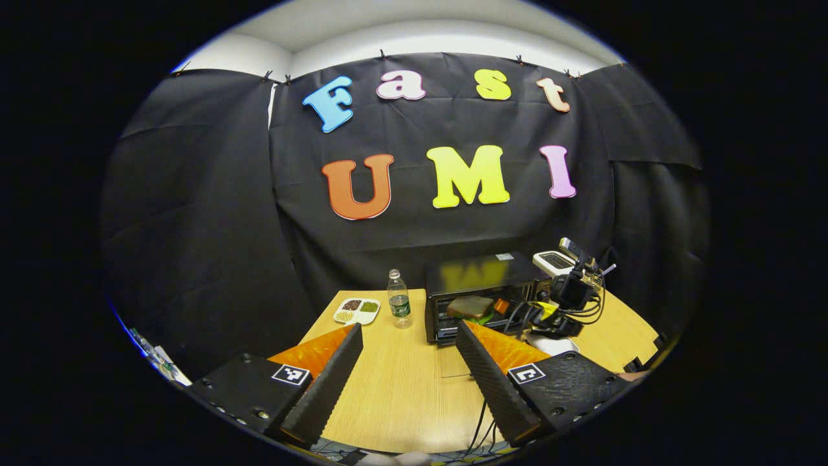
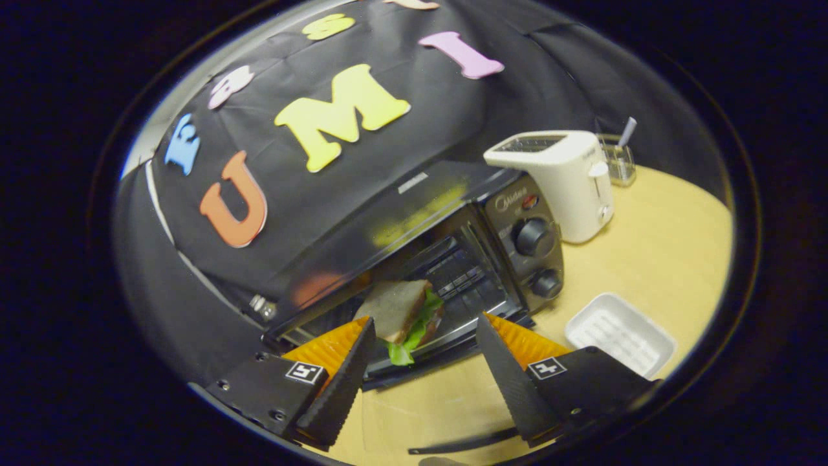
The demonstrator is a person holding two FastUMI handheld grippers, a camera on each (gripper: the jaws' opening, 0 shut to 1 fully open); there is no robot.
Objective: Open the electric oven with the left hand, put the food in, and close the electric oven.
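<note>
brown-bread sandwich with green lettuce (image 2: 402,312) sits on rack inside black electric oven (image 2: 453,252), door down. right gripper (image 2: 420,362) jaws wide, empty, sandwich just ahead between fingers. left gripper (image 1: 407,369) jaws wide, empty, well back from oven, door ahead-right; closing likely falls to it.

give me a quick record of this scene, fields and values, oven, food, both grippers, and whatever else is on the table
oven: black electric oven, door open
food: brown-bread sandwich with green lettuce, inside the oven
left gripper: open, back from the oven, holding nothing
right gripper: open, at the oven mouth, off the sandwich
tray: empty white ribbed tray, right of the oven
other: white toaster; clear plastic water bottle; white four-part dish of beans
</note>
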